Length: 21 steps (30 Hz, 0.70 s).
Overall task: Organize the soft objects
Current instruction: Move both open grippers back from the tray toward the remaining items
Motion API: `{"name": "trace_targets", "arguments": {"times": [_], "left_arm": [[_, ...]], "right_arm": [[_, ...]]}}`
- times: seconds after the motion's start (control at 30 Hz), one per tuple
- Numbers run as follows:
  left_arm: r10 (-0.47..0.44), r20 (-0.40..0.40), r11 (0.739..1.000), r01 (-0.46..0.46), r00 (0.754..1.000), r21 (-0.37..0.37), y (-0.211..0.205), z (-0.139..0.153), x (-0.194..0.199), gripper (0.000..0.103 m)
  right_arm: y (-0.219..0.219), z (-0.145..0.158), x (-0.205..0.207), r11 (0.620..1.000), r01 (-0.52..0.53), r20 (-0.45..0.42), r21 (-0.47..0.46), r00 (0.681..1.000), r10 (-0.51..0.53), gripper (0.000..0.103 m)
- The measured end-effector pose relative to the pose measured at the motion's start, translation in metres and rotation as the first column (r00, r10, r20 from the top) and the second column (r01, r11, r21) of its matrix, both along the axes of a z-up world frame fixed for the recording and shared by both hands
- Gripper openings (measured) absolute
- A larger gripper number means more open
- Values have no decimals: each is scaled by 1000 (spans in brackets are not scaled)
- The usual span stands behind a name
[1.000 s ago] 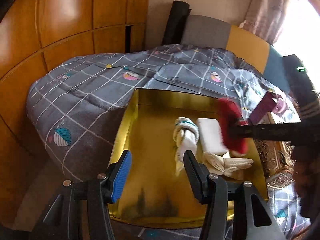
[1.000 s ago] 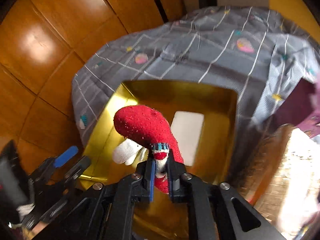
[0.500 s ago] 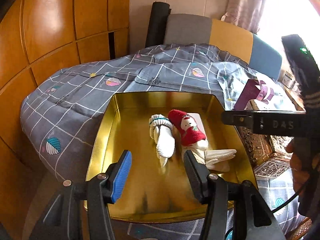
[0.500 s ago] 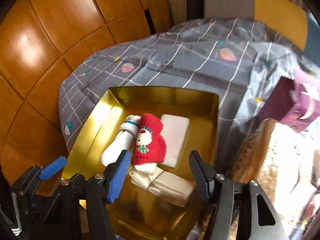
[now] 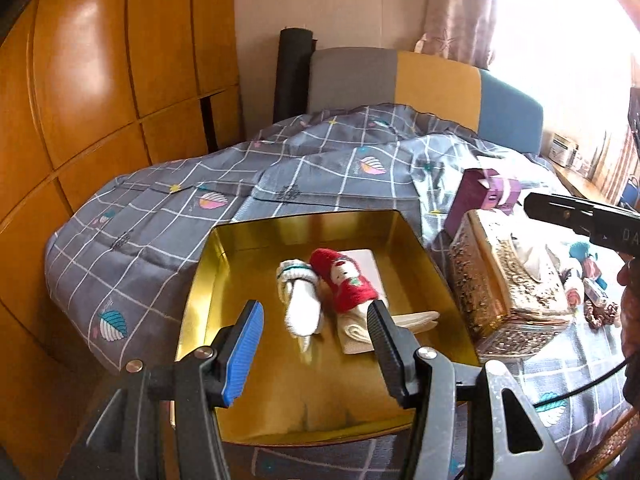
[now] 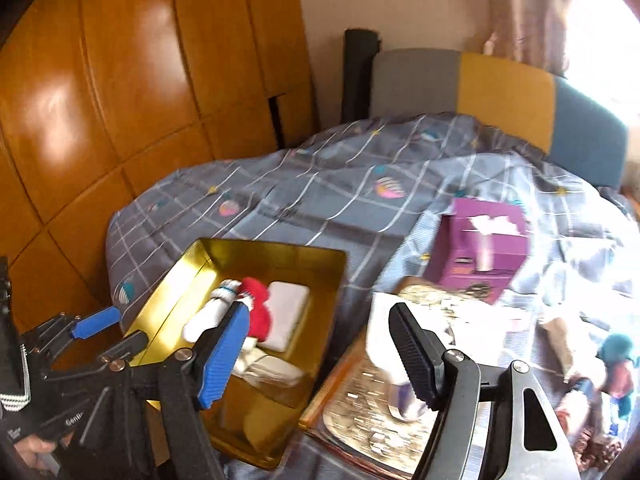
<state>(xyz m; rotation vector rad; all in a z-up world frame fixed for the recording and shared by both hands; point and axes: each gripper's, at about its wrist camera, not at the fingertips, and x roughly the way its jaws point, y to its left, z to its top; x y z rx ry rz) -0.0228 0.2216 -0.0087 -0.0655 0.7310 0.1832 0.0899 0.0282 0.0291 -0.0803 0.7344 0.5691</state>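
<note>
Red sock (image 5: 344, 282) | lies in gold tin (image 5: 208, 276) mid-floor, between white sock (image 5: 300, 304) and white pad, long axis toward far wall | right gripper (image 6: 316, 356) opening, empty (angled off rightward) | left gripper (image 5: 312, 344) parted, empty, nearer, tin straight ahead

We are in a home bedroom. A bed fills the view, covered by a grey checked quilt (image 5: 280, 184) with small leaf prints, against a padded headboard (image 5: 420, 88) in grey, yellow and blue panels. Glossy wooden wardrobe doors (image 5: 100, 80) line the left side, and a patterned curtain (image 5: 460, 4) hangs by a bright window.
</note>
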Motion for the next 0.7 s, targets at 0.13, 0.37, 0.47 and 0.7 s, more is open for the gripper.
{"name": "trace_targets", "arguments": {"times": [0.13, 0.37, 0.47, 0.7], "left_arm": [[-23, 1, 1000, 23, 1000, 15, -11, 3, 0, 54], [-66, -14, 997, 67, 998, 38, -32, 3, 1, 55], [-91, -18, 995, 92, 996, 40, -40, 4, 2, 54], [-135, -18, 989, 136, 991, 50, -57, 9, 9, 54]], "right_arm": [[-28, 2, -1, 998, 58, 25, -29, 998, -57, 75], [-80, -11, 1, 986, 162, -1, -36, 987, -162, 77], [-100, -18, 1, 978, 202, -7, -43, 979, -203, 79], [-157, -35, 9, 944, 322, -28, -77, 945, -325, 80]]}}
